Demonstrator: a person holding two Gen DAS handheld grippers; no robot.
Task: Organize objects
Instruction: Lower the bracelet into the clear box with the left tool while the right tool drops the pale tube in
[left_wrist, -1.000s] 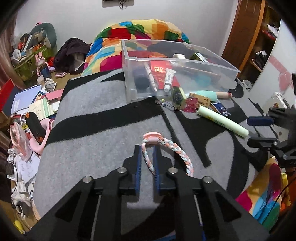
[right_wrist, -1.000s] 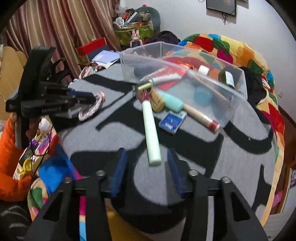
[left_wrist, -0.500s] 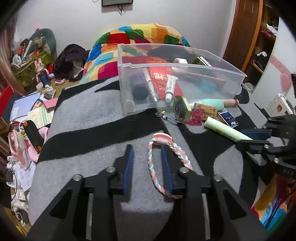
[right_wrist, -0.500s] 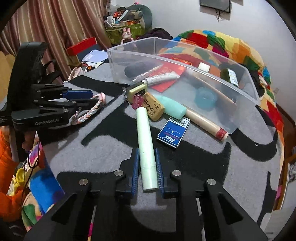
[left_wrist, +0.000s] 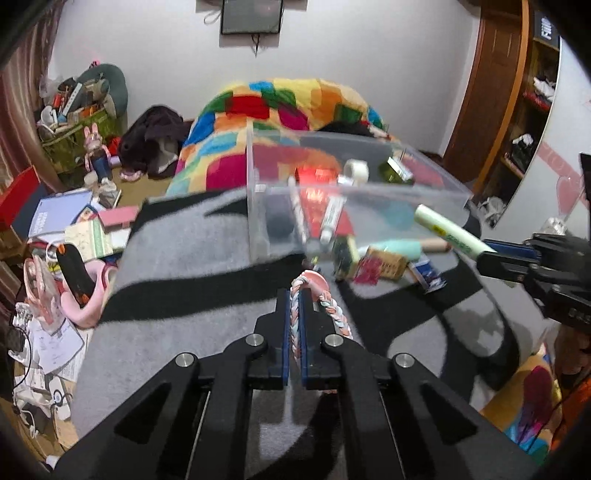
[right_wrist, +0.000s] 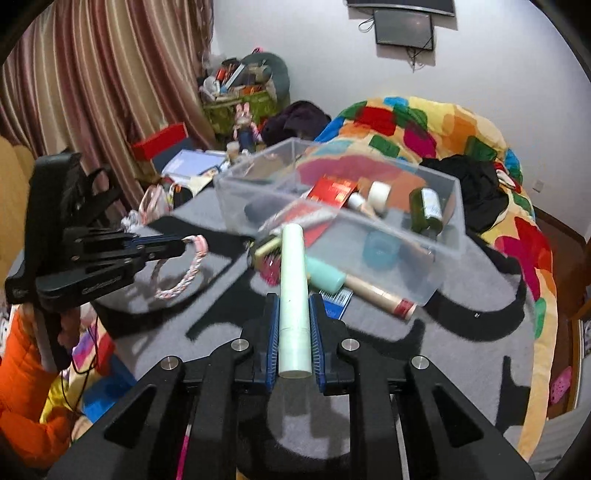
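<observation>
With my left gripper pinching the pink-and-white braided cord loop and my right gripper clamping the pale green plastic tube — both above the grey blanket near the clear plastic bin — I worry the loop's dangling slack may snag the bin's rim.

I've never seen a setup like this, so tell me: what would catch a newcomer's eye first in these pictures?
Two black tongs, each gripping something. The left tongs pinch a braided pink-and-white bracelet over the grey blanket, and the right tongs clamp a pale green tube that points at a clear plastic bin. The bin is half full of small items, with a bright patchwork quilt bunched behind it.
</observation>
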